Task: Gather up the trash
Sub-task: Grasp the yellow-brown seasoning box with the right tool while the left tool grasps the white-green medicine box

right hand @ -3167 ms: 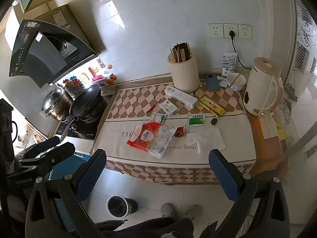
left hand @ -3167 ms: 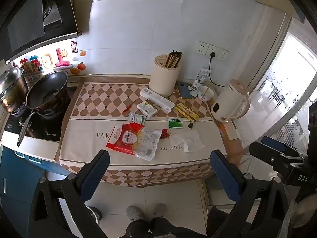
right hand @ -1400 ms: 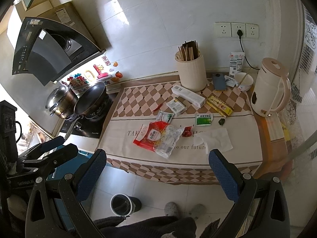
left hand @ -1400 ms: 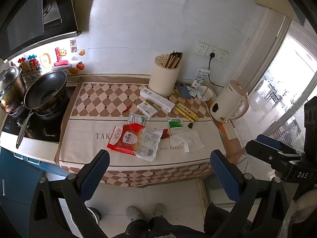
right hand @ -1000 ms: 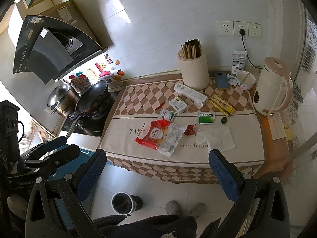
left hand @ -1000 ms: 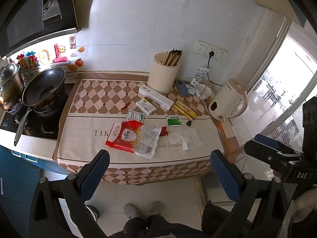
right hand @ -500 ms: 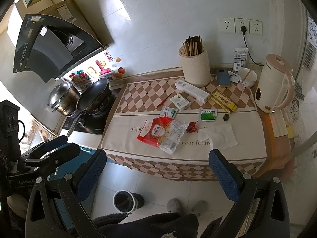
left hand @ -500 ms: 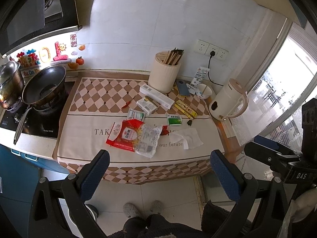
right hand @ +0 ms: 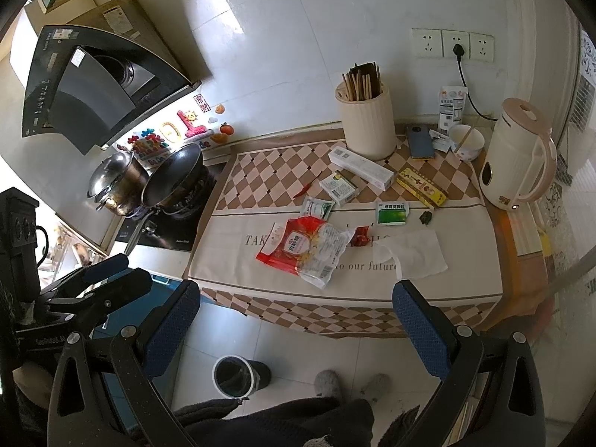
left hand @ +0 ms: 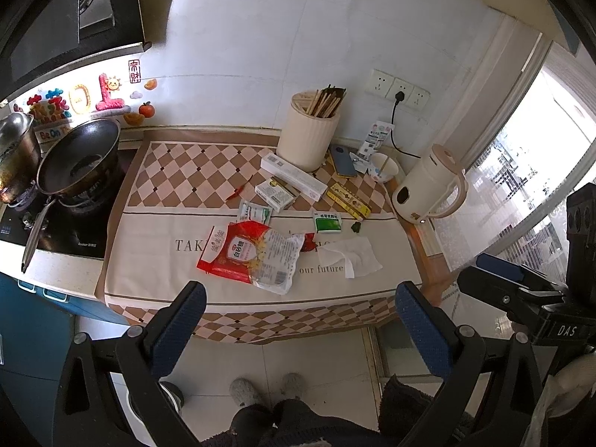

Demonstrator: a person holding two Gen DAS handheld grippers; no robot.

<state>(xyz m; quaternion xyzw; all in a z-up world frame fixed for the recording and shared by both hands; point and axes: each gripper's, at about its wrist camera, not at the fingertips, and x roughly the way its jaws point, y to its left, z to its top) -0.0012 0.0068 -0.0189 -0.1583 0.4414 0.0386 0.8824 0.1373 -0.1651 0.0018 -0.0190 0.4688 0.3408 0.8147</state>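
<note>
Both grippers have drawn slightly back from the counter since three seconds ago, and the litter on it lies unmoved. The checked cloth (left hand: 175,182) covers the counter, its plain band printed "TAK…" at left and "our future" at right, the middle letters hidden under litter. Far left, a black range hood (right hand: 85,89) hangs over a dark wok (left hand: 76,156) and a steel pot (right hand: 115,182). At the right end stands a cream kettle (left hand: 428,190); at the far edge, a ribbed cream holder of chopsticks (left hand: 309,134), with a blue phone (left hand: 343,165) and a small bowl (left hand: 383,167) to its right.

The trash sits mid-cloth — a red and clear plastic bag (left hand: 253,257) with Chinese characters, a crumpled white tissue (left hand: 350,257) right of it, and a small red wrapper (right hand: 362,236) between them. Farther back lie a long white box (left hand: 292,177), a smaller white box (left hand: 273,195), a yellow box (left hand: 348,199), a green packet (left hand: 327,221), a green-and-white sachet (left hand: 254,213) and a red chilli (left hand: 238,192); their print is too small to read.

The left gripper (left hand: 298,316) and right gripper (right hand: 294,314) hover near the counter's front edge, blue-padded jaws spread wide, holding nothing. The right one's body reads "DAS". On the floor, a small bin (right hand: 240,374) stands left of grey slippers (right hand: 350,383).
</note>
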